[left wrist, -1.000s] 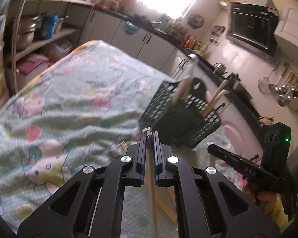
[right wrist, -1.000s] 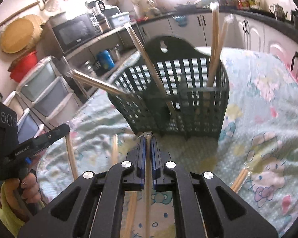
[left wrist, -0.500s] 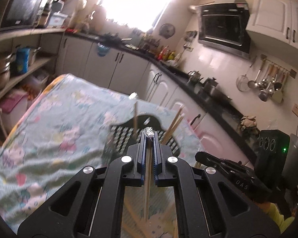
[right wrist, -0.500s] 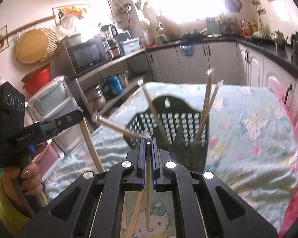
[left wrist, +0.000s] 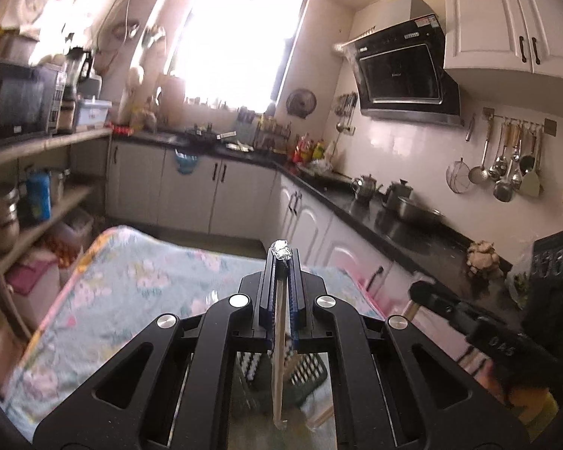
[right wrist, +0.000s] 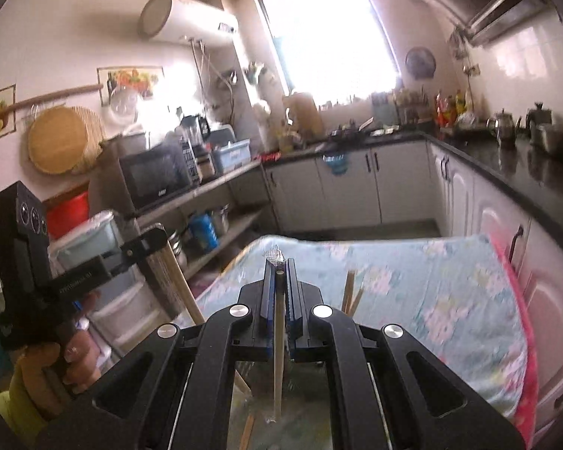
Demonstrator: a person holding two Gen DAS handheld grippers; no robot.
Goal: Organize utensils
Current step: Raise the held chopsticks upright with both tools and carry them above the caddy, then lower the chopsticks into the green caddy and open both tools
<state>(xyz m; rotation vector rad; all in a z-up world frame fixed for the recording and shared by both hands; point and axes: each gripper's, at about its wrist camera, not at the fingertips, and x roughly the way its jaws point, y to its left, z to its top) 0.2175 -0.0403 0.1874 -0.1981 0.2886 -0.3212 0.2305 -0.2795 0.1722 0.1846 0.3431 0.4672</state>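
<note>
Right, both tools loaded, holder low in frame.
left tool (left wrist: 281,262): pressed together on one wrapped chopstick (left wrist: 279,356); stick runs back between the fingers, crimped plastic end pokes out past the tips.
right tool (right wrist: 279,268): same, pinching its own chopstick (right wrist: 277,352), wrapper tuft at the tips.
holder (left wrist: 300,375): dark green slotted basket, only a slice visible under the left tool, through the gap in its frame; sits on the floral-cloth surface (left wrist: 131,292).
already in holder: judging by two stick ends (right wrist: 351,296) rising just right of the right tool; the base they stand in is hidden by the tool body.
loose stock: at least one more stick end (right wrist: 248,431) lies on the cloth below the right tool.
step in hand: my read is carrying both sticks over to drop into the holder.
how to do it well: tip each tool down so the free end points into the basket mouth, one side at a time so the sticks don't cross.
release: only part the fingers once the lower end is inside the rim.
risk: basket looks light; a sideways nudge could tip it or knock the sticks already standing in it.
unknown: which compartment is free, can't tell from either view.
</note>
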